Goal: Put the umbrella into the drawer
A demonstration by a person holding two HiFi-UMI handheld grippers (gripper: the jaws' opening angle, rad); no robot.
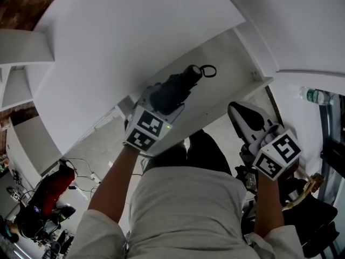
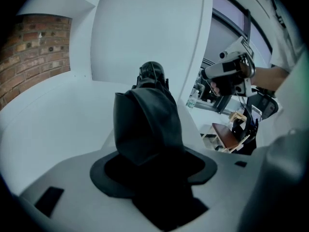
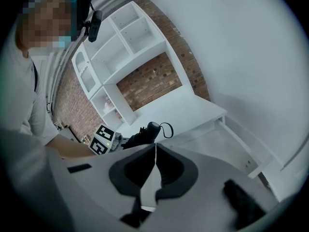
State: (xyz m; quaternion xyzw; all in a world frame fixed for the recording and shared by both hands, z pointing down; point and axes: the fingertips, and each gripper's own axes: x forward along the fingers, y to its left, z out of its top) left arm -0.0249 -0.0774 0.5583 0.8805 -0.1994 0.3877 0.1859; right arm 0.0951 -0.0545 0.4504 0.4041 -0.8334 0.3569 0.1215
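- Head view: folded umbrella (image 1: 182,84) clamped between the wide-spread jaws of the left gripper (image 1: 164,101), handle end pointing away from the person.
- Held over the open drawer (image 1: 232,58), above its pale floor; contact with that floor impossible to tell.
- Soft black fabric, bunched in loose folds around the shaft.
- Short, rounded handle with 1 thin cord loop (image 1: 208,70) hanging off its tip.
- Smooth, flat white panels for the drawer and the cabinet (image 1: 135,31) around it.
- Right gripper (image 1: 236,113) well apart from the umbrella, beside the drawer's front edge: 2 black jaws pressed together, nothing between them.
- Hard grey shells and dark matte jaw linings on both tools.
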